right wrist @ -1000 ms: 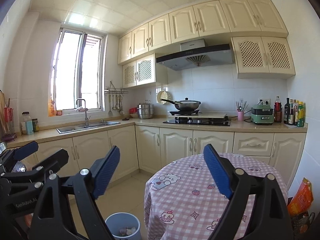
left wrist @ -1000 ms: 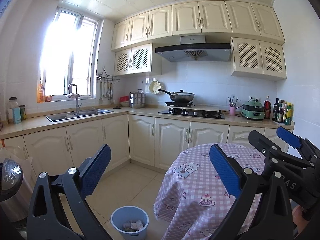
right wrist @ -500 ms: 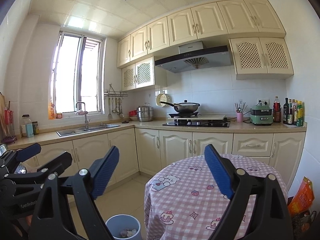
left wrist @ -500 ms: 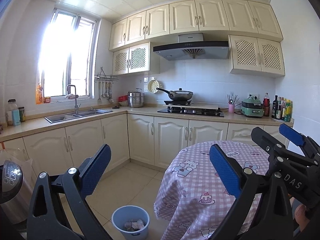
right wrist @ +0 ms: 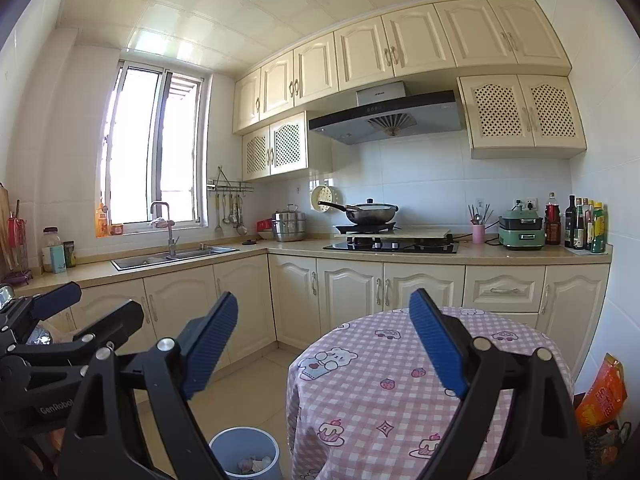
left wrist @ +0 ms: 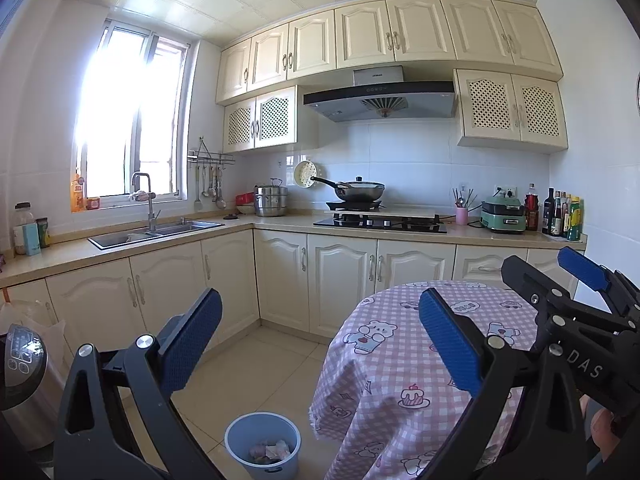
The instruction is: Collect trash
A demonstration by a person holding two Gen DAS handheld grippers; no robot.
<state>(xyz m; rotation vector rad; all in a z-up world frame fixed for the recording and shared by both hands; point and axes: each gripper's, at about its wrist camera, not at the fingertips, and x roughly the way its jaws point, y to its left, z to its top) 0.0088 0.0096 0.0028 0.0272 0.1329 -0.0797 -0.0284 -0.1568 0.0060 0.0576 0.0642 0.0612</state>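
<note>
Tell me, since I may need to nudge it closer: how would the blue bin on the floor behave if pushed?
The blue bin looks like thin plastic holding only a few crumpled scraps, so probably light. On the smooth floor tiles it would likely slide easily; a push near its rim might tip it.

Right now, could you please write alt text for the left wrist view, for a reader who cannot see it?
The open, empty left gripper hangs above a blue trash bin holding crumpled scraps, which stands on the tiled floor beside a round table in a pink checked cloth. The right gripper, also open, shows at right, with cream kitchen cabinets, sink and stove behind.
</note>
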